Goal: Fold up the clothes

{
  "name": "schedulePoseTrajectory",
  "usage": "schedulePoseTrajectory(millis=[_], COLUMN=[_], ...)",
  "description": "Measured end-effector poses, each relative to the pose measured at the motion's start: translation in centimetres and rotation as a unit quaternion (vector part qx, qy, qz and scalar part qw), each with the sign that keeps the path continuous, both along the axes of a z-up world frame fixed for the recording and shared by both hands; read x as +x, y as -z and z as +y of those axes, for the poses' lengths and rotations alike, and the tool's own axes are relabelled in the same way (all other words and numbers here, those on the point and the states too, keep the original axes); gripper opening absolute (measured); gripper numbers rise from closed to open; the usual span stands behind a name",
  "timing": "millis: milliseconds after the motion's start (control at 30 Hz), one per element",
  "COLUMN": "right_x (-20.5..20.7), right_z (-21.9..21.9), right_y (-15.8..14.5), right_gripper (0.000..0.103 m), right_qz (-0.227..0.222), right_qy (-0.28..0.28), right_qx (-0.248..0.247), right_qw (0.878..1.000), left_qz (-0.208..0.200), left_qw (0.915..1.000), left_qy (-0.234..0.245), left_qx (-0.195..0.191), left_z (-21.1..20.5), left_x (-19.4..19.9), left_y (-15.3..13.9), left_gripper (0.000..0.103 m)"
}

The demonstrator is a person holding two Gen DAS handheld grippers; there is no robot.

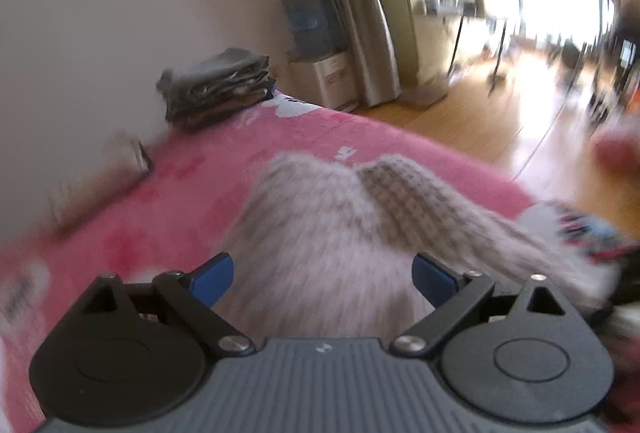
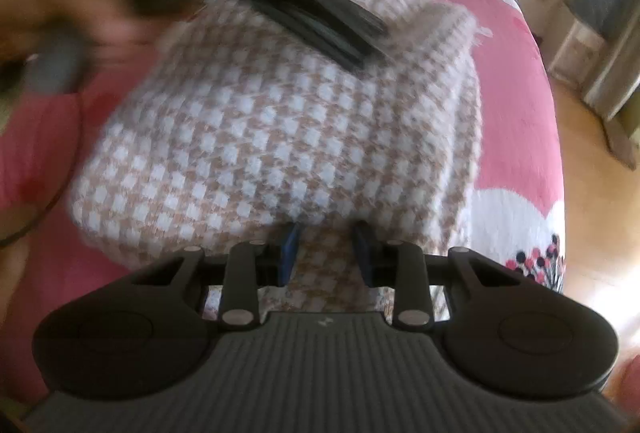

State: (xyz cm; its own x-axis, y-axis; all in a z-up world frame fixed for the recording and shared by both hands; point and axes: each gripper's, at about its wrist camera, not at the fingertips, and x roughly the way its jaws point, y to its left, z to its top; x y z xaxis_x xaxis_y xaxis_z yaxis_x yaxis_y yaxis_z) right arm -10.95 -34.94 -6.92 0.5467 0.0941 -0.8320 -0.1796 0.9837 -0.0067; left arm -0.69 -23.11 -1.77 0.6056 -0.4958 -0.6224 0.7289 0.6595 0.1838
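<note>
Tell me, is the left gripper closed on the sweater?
No, the left gripper is wide open, with the sweater lying between its blue fingers untouched.

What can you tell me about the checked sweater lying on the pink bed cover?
The sweater is a fuzzy knit in a beige and white houndstooth check, soft and thick by its look. It lies bunched and partly folded on the pink bed cover. The right tongs stand narrowly parted around a fold at its near edge; whether they pinch it is unclear. The left tongs hang wide open above it. In the left view one ribbed part, perhaps a sleeve, trails to the side.
</note>
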Motion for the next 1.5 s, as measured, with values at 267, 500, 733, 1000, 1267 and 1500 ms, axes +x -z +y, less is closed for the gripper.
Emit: schedulePoseTrajectory(millis=[267, 500, 733, 1000, 1267, 1500], right_x=[-0.2, -0.3, 0.2, -0.1, -0.9, -1.4], right_z=[-1.5, -0.5, 0.3, 2.9, 2.2, 4.6], right_y=[0.2, -0.6, -0.5, -1.5, 1.0, -2.8], right_gripper=[0.028, 0.028, 0.029, 0.029, 0.019, 0.023], right_qz=[0.003, 0.008, 0.006, -0.018, 0.000, -0.026], right_qy=[0.049, 0.096, 0.129, 0.104, 0.095, 0.065], right_qx=[0.068, 0.065, 0.058, 0.003, -0.019, -0.084], right_qw=[0.996, 0.993, 0.990, 0.994, 0.995, 0.994], left_qz=[0.004, -0.036, -0.069, -0.095, -0.126, -0.189], left_qw=[0.9939, 0.9946, 0.9965, 0.9931, 0.9859, 0.9692], left_qy=[0.110, 0.090, 0.044, 0.006, 0.000, 0.036], left_qx=[-0.001, 0.039, 0.017, 0.068, 0.111, 0.154], left_z=[10.7, 6.9, 6.8, 6.8, 6.3, 5.1], left_x=[-11.5, -15.2, -14.4, -14.0, -14.7, -16.2], left_y=[1.6, 7.1, 7.7, 9.1, 10.2, 11.1], left_gripper=[0.099, 0.090, 0.081, 0.074, 0.068, 0.064])
